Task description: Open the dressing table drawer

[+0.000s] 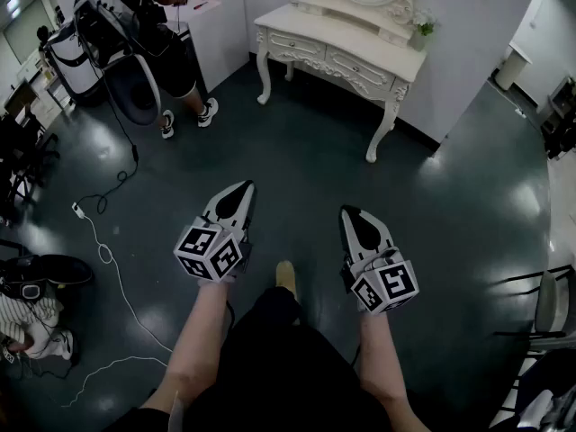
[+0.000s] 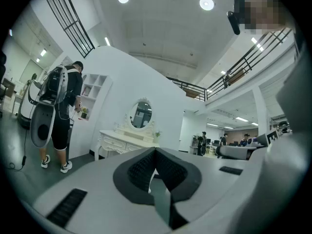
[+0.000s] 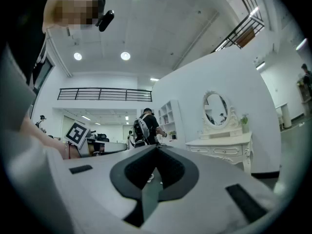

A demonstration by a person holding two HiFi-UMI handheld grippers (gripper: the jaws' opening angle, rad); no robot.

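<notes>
The white dressing table (image 1: 346, 39) stands against the far wall with an oval mirror on top and two closed drawers (image 1: 358, 68) in its front. It also shows small in the left gripper view as the dressing table (image 2: 122, 141) and at the right of the right gripper view as the dressing table (image 3: 225, 145). My left gripper (image 1: 243, 188) and right gripper (image 1: 349, 212) are held side by side over the dark floor, well short of the table, both pointing toward it. Each is shut with nothing between its jaws: left gripper (image 2: 155, 152), right gripper (image 3: 157, 150).
A person (image 1: 171, 52) with a backpack rig stands at the left beside a white shelf unit (image 1: 211, 25). White cables (image 1: 108, 259) trail on the floor at the left. A chair frame (image 1: 547, 304) stands at the right edge. Dark floor (image 1: 297, 160) lies between me and the table.
</notes>
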